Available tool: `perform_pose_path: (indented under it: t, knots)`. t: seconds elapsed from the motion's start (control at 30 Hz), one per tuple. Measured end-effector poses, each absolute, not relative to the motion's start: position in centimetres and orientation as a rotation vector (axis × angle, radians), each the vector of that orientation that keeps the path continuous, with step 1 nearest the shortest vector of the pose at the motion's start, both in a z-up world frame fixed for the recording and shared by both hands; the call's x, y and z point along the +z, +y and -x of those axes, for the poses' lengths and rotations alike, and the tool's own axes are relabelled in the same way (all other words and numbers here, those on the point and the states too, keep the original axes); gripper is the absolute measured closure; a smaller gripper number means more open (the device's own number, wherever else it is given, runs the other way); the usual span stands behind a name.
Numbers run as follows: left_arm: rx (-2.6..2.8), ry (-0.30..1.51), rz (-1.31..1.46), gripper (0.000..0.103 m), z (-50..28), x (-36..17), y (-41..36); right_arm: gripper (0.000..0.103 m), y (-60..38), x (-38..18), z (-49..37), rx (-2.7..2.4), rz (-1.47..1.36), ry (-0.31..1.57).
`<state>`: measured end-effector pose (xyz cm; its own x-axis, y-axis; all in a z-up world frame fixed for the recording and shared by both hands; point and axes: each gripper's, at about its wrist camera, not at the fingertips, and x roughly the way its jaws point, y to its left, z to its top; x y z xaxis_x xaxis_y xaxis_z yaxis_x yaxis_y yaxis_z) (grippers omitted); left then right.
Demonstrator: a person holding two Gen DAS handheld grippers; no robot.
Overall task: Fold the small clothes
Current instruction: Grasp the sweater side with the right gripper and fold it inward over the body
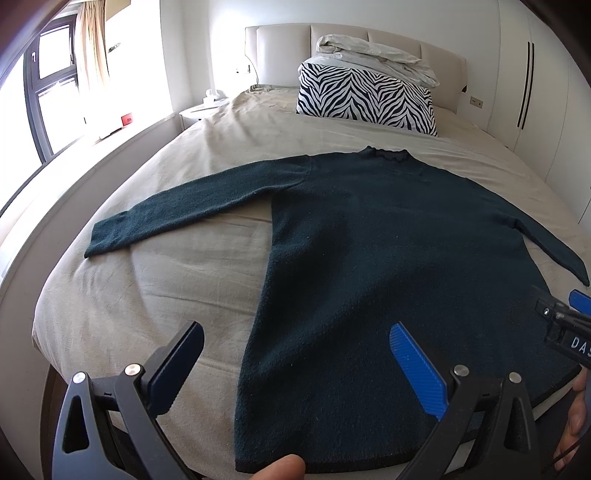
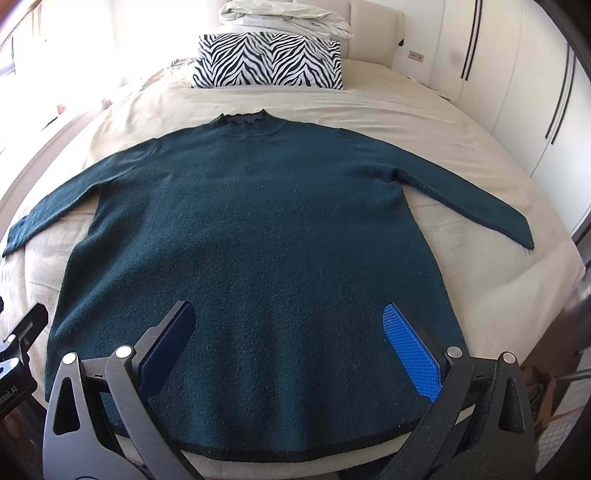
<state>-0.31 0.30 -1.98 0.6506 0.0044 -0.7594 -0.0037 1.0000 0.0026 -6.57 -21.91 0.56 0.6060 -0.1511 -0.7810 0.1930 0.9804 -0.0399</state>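
On the bed (image 2: pixel 388 110), sweater (image 2: pixel 258 229) lies flat — collar toward headboard, hem nearest — both grippers' fingers apart.

There is one green sweater (image 2: pixel 258 229) with two long sleeves. It lies on one bed (image 2: pixel 388 110). There is one zebra pillow (image 2: pixel 269 61) and one white blanket (image 2: pixel 280 14). There are two grippers, left (image 1: pixel 295 363) and right (image 2: pixel 291 341).
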Motion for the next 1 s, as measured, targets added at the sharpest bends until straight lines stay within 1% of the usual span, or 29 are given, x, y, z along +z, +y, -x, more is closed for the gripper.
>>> perform_pose_path:
  t: [0.17, 0.3, 0.43, 0.57, 0.63, 0.67, 0.7, 0.83, 0.93, 0.97, 1.0]
  knots:
    - [-0.034, 0.946, 0.051, 0.000, -1.7, -3.4, 0.3, 0.000, -29.0, 2.5, 6.4, -0.245, -0.184, 0.783]
    - [-0.077, 0.981, 0.112, 0.000, -3.5, -4.2, 0.0, 0.000, -38.9, 2.6, 6.3, -0.331, -0.349, 0.716]
    - [-0.144, 0.965, 0.142, 0.000, -4.9, -4.6, -1.3, 0.000, -50.3, 0.1, 6.6, -0.411, -0.597, 0.647]
    - [-0.240, 1.027, 0.141, 0.000, -6.7, -5.6, -3.2, 0.002, -60.1, -3.8, 6.4, -0.458, -0.852, 0.630]
    - [-0.208, 1.033, 0.122, 0.000, -7.5, -5.7, -4.0, 0.008, -63.7, -6.0, 5.7, -0.476, -0.932, 0.644]
    - [-0.189, 1.039, 0.113, 0.000, -8.0, -5.8, -4.3, 0.014, -65.2, -7.1, 5.4, -0.485, -0.972, 0.652]
    - [-0.172, 1.040, 0.110, 0.000, -8.4, -5.7, -4.5, 0.016, -67.0, -8.2, 5.1, -0.485, -1.012, 0.650]
    - [-0.191, 1.057, 0.151, 0.000, -10.7, -6.1, -4.8, 0.017, -71.4, -9.3, 4.0, -0.501, -1.057, 0.563]
    - [-0.237, 1.081, 0.242, 0.000, -12.5, -6.7, -4.6, 0.026, -74.5, -10.3, 2.0, -0.511, -1.099, 0.539]
    - [-0.245, 1.084, 0.270, 0.000, -13.0, -6.9, -4.5, 0.038, -75.6, -10.8, 1.5, -0.524, -1.108, 0.536]
    - [-0.257, 1.084, 0.295, 0.001, -13.5, -7.1, -4.6, 0.055, -76.3, -11.0, 0.9, -0.542, -1.110, 0.546]
